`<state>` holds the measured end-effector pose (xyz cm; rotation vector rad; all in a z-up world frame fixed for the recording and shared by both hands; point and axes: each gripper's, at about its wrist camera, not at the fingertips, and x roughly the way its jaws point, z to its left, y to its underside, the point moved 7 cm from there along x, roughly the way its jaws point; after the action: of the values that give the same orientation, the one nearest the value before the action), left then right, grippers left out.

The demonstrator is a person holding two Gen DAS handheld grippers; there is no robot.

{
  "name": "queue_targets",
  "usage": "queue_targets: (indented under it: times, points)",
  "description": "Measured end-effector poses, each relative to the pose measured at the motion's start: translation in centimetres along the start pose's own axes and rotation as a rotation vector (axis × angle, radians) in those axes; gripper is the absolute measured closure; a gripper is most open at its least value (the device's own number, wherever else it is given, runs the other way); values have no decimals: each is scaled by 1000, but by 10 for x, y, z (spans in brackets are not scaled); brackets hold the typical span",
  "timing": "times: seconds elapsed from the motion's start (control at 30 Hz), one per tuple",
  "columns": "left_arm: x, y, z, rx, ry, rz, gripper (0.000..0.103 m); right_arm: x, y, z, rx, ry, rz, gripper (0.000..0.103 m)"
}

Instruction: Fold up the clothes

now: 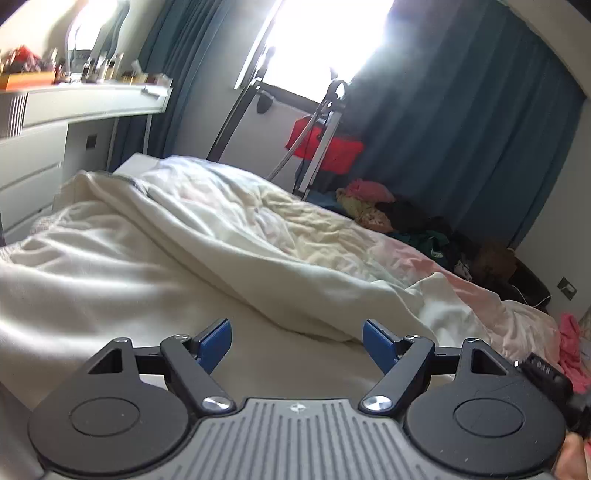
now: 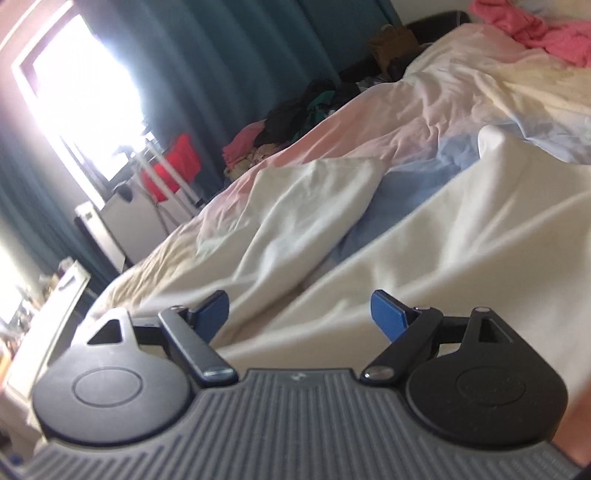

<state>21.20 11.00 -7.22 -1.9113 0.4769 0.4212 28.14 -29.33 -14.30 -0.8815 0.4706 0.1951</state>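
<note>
- The left gripper point(image 1: 297, 341), black with blue finger pads point(image 1: 216, 343), sits at the bottom centre of the left wrist view; its jaws stand wide apart with nothing between them.
- Below and ahead of it lies a cream-white knit garment point(image 1: 110, 280), spread in soft folds across the lower left and centre of the frame, on top of the bed.
- The bed carries a rumpled pastel duvet point(image 1: 317, 229) with pale pink, yellow and white patches, running from the centre toward the right edge.
- In the right wrist view, which is tilted, the right gripper point(image 2: 299, 314) of the same build fills the bottom; its jaws are also spread apart and hold nothing.
- The same cream-white garment point(image 2: 461, 236) takes up the lower right of that frame, with a folded flap point(image 2: 295, 206) lying toward the centre over the duvet point(image 2: 424, 107).
- A crumpled pink cloth point(image 2: 535, 29) lies on the duvet at the upper right.
- A heap of mixed dark, pink and yellow clothes point(image 1: 391, 210) sits beyond the bed, right of centre, against dark teal curtains point(image 1: 461, 110); whether it sits in a container I cannot tell.
- A white shelf point(image 1: 85, 98) at upper left holds small bottles and clutter, too blurred to name.
- A red cloth point(image 1: 325, 142) hangs on a metal stand below the bright window point(image 1: 325, 40).
</note>
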Motion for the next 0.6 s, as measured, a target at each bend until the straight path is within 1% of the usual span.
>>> queue_targets:
  times: [0.1,0.17,0.3,0.37,0.4,0.47,0.5,0.53,0.57,0.6]
  points:
    - [8,4,5,-16,-4,17,23,36,-21,-9,69,20,4,18]
    - [17,7,7,-25,-12,39,23,62,-35,-16,104,45,8,21]
    - [37,14,10,-33,-28,76,23,110,-52,-31,141,108,1,28]
    - [46,17,10,-25,-34,89,23,132,-58,-40,163,134,-2,28]
    - [50,18,10,-21,-37,95,23,143,-61,-43,143,156,-3,29]
    - [60,21,10,-13,-43,108,23,160,-65,-49,136,186,-13,38]
    - [64,23,10,-9,-46,114,23,168,-67,-52,133,201,-18,50]
    - [69,24,10,-6,-49,120,23,174,-71,-52,145,199,-23,68]
    - [74,25,10,-4,-54,127,23,179,-75,-49,151,204,-26,76]
    - [78,26,11,-1,-57,134,23,184,-82,-44,141,216,-26,87]
